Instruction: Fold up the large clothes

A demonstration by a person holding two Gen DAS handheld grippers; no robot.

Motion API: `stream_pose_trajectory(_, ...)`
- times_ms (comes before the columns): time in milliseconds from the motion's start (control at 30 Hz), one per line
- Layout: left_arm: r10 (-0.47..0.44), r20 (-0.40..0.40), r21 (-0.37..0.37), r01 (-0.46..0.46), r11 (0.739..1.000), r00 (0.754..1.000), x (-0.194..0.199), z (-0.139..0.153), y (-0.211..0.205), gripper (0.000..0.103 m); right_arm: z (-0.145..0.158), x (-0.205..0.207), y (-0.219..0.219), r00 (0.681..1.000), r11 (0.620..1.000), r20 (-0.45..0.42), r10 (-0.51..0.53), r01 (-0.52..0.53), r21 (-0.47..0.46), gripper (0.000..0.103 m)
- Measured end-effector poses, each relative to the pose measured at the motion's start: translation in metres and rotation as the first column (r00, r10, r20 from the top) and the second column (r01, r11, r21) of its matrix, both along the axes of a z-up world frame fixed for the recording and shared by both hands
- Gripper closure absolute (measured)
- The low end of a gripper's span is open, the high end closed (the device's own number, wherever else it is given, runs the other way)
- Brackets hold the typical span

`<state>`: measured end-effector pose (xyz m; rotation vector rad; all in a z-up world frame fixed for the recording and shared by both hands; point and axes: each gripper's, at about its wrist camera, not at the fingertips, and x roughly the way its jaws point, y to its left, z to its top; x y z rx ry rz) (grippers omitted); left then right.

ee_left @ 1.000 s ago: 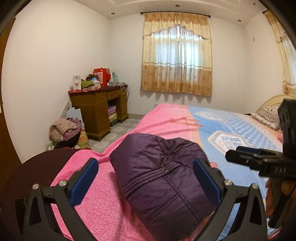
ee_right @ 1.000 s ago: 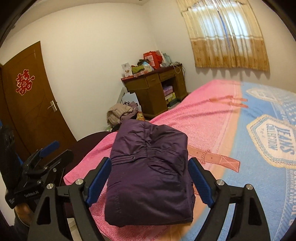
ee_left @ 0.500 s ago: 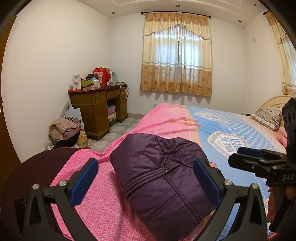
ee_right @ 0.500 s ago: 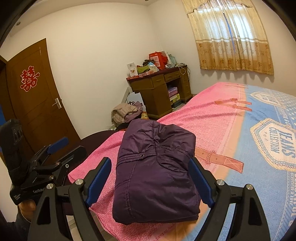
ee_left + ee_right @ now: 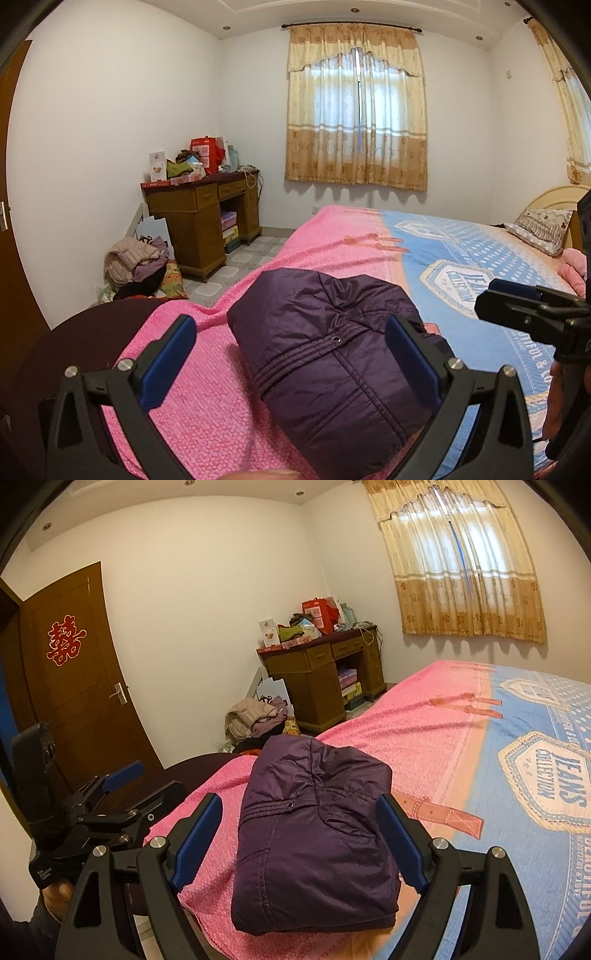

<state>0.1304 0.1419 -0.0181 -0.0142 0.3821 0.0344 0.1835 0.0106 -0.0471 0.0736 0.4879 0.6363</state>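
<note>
Folded dark-purple quilted puffer jacket [image 5: 332, 354] sits on pink-and-blue printed bedspread [image 5: 424, 738] nr bed's foot corner, w/ left gripper [image 5: 291, 354] & right gripper [image 5: 301, 834] both spread wide, gripping nothing, hovering above.

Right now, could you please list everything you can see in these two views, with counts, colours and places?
jacket: 1, dark purple, folded on the bed's pink side
bedspread: 1, pink and blue, covering the bed
pillow: 1, patterned, at the headboard
desk: 1, brown wood, by the wall, cluttered top
clothes pile: 1, beige and mauve, on the floor beside the desk
curtains: cream and tan, over the window
door: 1, brown, red emblem
left gripper: open, holding nothing
right gripper: open, holding nothing
</note>
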Motion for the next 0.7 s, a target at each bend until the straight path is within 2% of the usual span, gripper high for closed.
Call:
stream_pose_trajectory(467,0.019,-0.003,0.007,-0.019,1.000,1.000,0.0008,0.0021,0.0043,0.000,0.0044,-0.0067,0.0007,1.000,1.000,0.020,0.011,-0.012,0.013,0.018)
stream_pose_trajectory(700,0.024,0.007,0.034,-0.024,0.999,1.000,0.0022,-0.0005,0.0030,0.000,0.0014,-0.0064,0.0019,1.000,1.000,0.010,0.018,-0.018,0.009,0.018)
